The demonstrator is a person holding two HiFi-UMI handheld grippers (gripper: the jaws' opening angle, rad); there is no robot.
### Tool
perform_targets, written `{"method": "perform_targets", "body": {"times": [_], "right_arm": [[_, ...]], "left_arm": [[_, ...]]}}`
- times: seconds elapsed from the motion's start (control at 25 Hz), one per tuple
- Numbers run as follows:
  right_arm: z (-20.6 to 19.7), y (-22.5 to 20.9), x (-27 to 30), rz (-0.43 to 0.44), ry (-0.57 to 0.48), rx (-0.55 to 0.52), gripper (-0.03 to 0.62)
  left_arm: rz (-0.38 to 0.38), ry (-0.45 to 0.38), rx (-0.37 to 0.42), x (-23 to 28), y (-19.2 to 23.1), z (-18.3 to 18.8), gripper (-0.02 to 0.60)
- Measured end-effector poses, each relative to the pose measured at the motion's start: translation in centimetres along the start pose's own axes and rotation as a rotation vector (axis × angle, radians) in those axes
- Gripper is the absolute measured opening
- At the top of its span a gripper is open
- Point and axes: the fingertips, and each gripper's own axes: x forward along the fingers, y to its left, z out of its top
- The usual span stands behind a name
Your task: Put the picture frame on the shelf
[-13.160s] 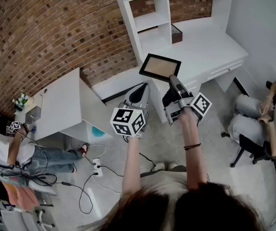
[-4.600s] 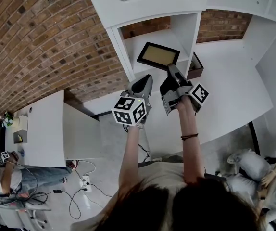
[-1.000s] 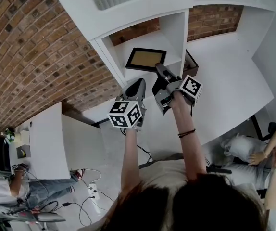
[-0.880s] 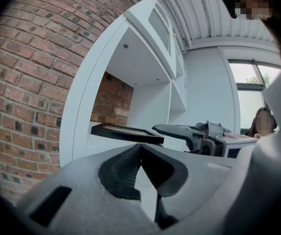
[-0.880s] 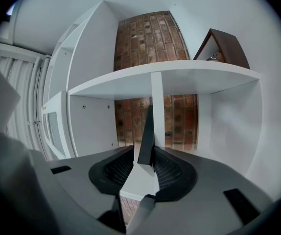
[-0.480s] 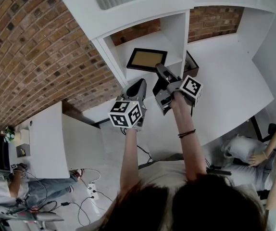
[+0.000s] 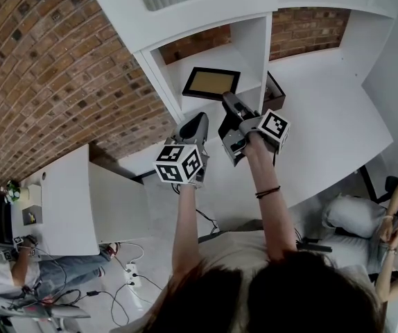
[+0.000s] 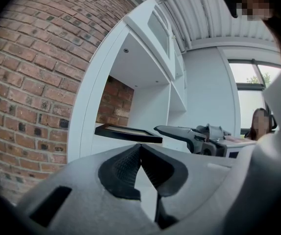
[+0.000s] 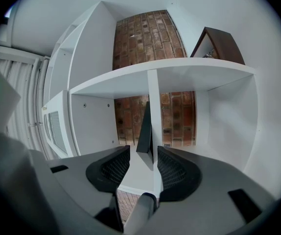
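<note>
The black picture frame (image 7: 211,82) with a tan middle lies flat in the white shelf (image 7: 254,44) bay against the brick wall. My right gripper (image 7: 225,103) reaches its near edge. In the right gripper view the frame (image 9: 145,129) shows edge-on between the pads (image 9: 117,169), which stand apart from it on both sides. These jaws have just been opening and the right gripper (image 9: 141,166) is open. My left gripper (image 7: 193,125) hangs below and left of the shelf, shut and empty (image 8: 140,150). From there I see the frame (image 8: 128,132) and the right gripper (image 8: 177,131) beside it.
A dark brown box (image 7: 275,91) stands on the white desk (image 7: 324,123) just right of the shelf bay. Brick wall (image 7: 53,68) fills the left. A white table (image 7: 67,200) and floor cables (image 7: 126,272) are at lower left, a seated person (image 7: 386,227) at lower right.
Over the longer span the frame went from above the desk into the shelf bay. In the last second the frame and both grippers have hardly shifted.
</note>
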Motion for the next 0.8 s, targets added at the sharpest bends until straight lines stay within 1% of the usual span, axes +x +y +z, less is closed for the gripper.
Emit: {"method": "perform_targets", "body": {"times": [0.16,0.36,0.52,0.72,0.8], "right_arm": [[-0.3,0.2,-0.4,0.009,0.005,0.009,0.140],[-1.0,0.7,-1.1,0.034,0.023,0.032,0.140],[-1.7,0.9,-1.8,0.050,0.039,0.055,0.138],[-2.2,1.3,-2.7,0.058,0.050,0.056,0.137],[-2.4,1.4,-3.1,0.064,0.051,0.056,0.126]], "left_arm": [[0.004,-0.005,0.003,-0.4,-0.2,0.2,0.011],[-0.004,0.008,0.026,-0.7,-1.1,0.1,0.011],[-0.005,0.002,0.024,-1.3,-1.7,0.1,0.011],[-0.003,-0.001,0.022,-2.0,-2.3,0.1,0.011],[-0.002,-0.003,0.019,-2.4,-2.6,0.1,0.011]]}}
